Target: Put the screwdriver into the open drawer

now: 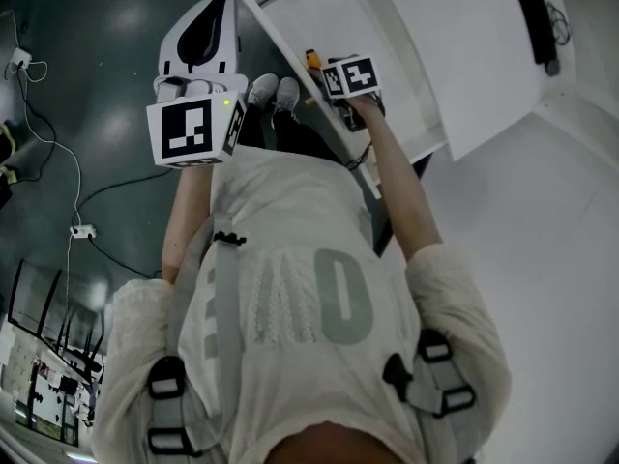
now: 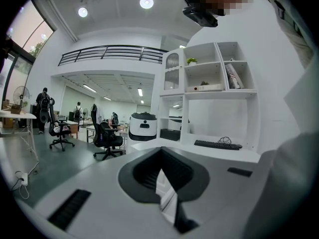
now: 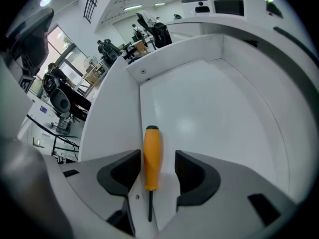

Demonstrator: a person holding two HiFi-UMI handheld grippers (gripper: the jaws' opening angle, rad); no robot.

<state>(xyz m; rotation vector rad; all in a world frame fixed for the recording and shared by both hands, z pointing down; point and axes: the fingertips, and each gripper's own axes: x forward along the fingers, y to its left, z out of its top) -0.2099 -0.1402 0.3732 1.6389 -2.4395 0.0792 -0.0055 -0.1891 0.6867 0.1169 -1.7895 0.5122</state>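
A screwdriver (image 3: 152, 156) with an orange handle and a dark shaft lies flat on the floor of the open white drawer (image 3: 214, 103), along its left wall. My right gripper (image 3: 158, 159) points steeply down over it, jaws open on either side of the handle with a gap at the right pad. In the head view only the orange handle tip (image 1: 312, 61) shows in the drawer (image 1: 397, 46), beside the right gripper's marker cube (image 1: 350, 75). My left gripper (image 1: 215, 13) is held out over the dark floor, away from the drawer; its jaws (image 2: 167, 193) look shut on nothing.
The drawer's front edge (image 1: 290, 51) runs just past the person's shoes (image 1: 274, 91). A white desk top (image 1: 542, 220) lies to the right. Cables and a power strip (image 1: 81, 231) trail on the dark floor at left. Ahead of the left gripper are office chairs (image 2: 107, 136) and white shelving (image 2: 209, 83).
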